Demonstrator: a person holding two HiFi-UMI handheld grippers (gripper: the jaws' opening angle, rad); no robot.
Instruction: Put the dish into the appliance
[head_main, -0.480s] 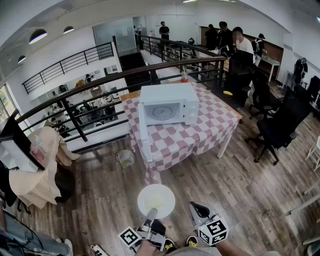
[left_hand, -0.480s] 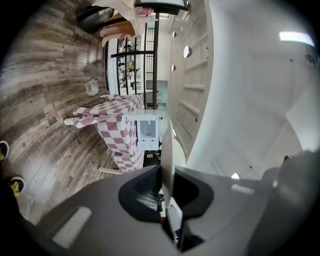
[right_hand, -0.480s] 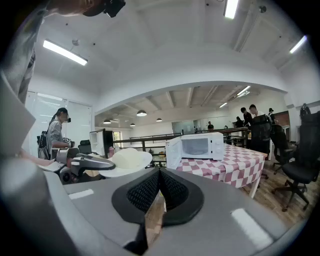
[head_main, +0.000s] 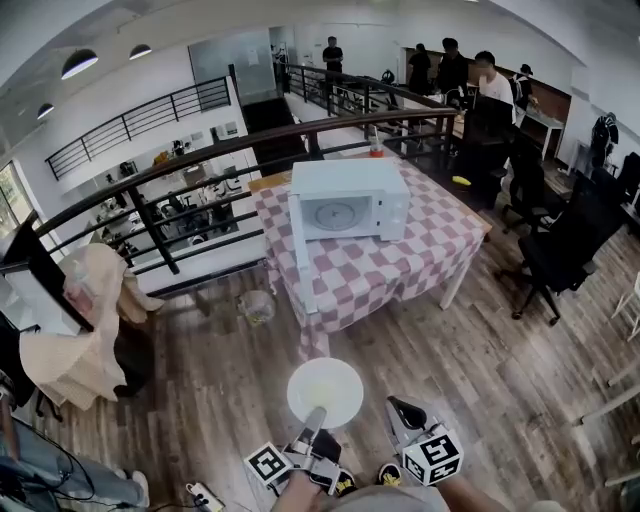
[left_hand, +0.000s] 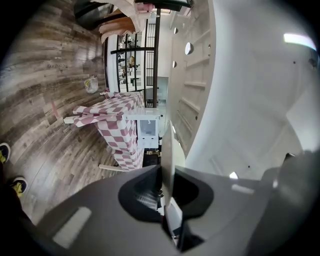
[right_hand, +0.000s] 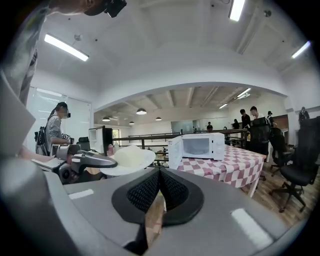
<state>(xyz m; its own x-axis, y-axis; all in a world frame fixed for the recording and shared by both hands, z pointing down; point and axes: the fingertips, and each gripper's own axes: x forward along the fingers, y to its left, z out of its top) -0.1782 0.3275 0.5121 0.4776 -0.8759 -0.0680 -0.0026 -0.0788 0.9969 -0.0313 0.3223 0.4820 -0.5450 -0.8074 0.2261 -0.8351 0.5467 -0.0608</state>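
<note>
The left hand-held gripper (head_main: 316, 415) is clamped on the near rim of the white dish (head_main: 325, 392), carrying it level over the wooden floor (head_main: 220, 380). Against half a second ago, the dish sits a little higher and further right in the head view, closer to the hanging corner of the checked cloth (head_main: 330, 300), and the grip looks unchanged. I judge this to be the carry towards the appliance, with most of the approach left, since the dish is well apart from the worktop (head_main: 440, 240).

On that worktop the microwave (head_main: 348, 212) stands with its door (head_main: 301, 262) swung open to the left, so the cavity is ready to receive the dish. Further right, the right hand-held gripper (head_main: 402, 408) has its jaws together on nothing and hangs beside the dish without touching it.

The head view shows the layout but not the grip itself. The left gripper view, rolled on its side, shows the dish edge-on as a thin white blade (left_hand: 167, 160) pinched between the pads, with the microwave (left_hand: 148, 125) small and far ahead. The right gripper view alone shows the dish (right_hand: 129, 159) from the side, its shallow flared profile and the left hand-held gripper (right_hand: 87, 162) on its rim. It also looks straight at the open microwave (right_hand: 197, 146).
</note>
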